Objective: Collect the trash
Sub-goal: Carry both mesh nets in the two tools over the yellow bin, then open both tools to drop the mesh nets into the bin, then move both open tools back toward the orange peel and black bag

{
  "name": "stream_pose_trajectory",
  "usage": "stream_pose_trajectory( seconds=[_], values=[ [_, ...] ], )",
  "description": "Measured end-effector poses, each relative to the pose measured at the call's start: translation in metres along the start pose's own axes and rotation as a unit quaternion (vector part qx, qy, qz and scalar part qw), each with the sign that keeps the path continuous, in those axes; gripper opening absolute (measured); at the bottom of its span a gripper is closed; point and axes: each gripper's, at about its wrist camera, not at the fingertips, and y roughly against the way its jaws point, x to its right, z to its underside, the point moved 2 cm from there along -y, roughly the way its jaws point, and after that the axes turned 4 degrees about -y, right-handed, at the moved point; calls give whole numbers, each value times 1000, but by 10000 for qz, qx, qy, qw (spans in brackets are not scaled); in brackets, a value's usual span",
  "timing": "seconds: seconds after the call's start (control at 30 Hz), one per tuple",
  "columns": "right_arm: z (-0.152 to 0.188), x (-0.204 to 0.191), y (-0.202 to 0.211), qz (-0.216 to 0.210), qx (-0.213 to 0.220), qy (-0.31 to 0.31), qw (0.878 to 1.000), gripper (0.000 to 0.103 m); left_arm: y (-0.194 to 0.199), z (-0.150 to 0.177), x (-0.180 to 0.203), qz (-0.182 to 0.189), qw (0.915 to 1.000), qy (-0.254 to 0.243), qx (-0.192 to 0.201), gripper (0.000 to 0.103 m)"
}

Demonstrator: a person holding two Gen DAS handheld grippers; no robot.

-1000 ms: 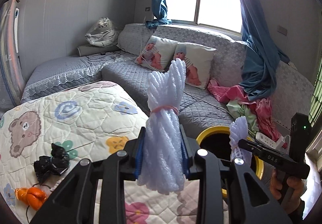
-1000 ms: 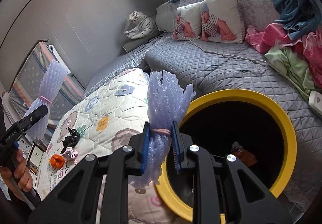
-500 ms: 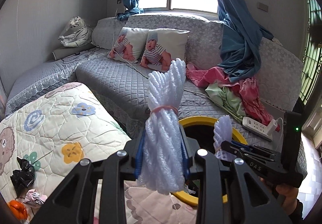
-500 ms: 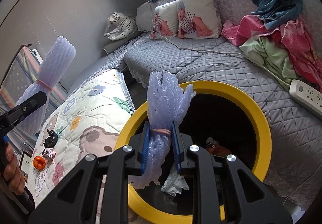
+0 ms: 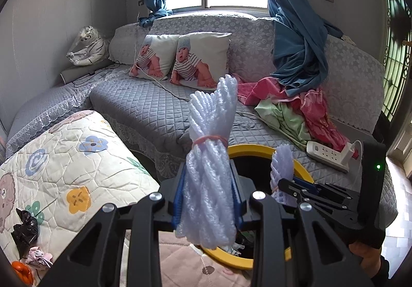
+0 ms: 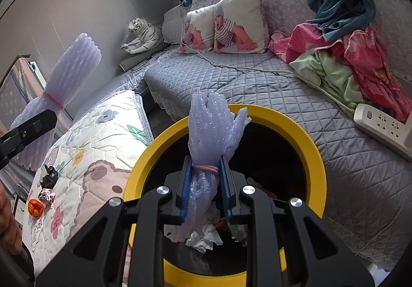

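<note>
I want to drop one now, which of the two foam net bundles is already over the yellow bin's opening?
The smaller foam bundle in the right tool. It hangs over the yellow bin; the bigger foam bundle in the left tool is held beside the rim.

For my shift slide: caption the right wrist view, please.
Right tongs shut on a banded foam net above the yellow-rimmed bin beside the grey sofa.

Bin (image 6: 319,158) btwn quilt (image 6: 103,137) (left) & sofa (image 6: 360,171) (right), prob. scraps (image 6: 206,235) inside
</note>
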Motion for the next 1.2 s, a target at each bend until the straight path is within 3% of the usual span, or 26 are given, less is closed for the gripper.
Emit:
stream_pose_trajectory(
  seconds=[0.3,0.53,0.7,0.87,1.03,1.2],
  values=[
    [0,11,-1,146,-36,-150,9998,20,-33,-1,7,371,9986,230,-306,28],
    [0,13,-3,187,-92,-224,9995,21,-67,2,6,809,9920,671,-702,29],
    [0,21,-3,236,-111,-387,9989,26,-73,9,-8,781,9882,1059,-779,53],
    [0,25,0,261,-75,-502,9984,42,-69,11,-26,625,9865,1345,-702,71],
    [-2,23,6,255,22,-502,9984,54,-62,11,-47,467,9833,1659,-586,80],
    [-4,11,14,-35,170,-297,9994,64,-51,16,-73,170,9813,1851,-493,86]
  ],
)
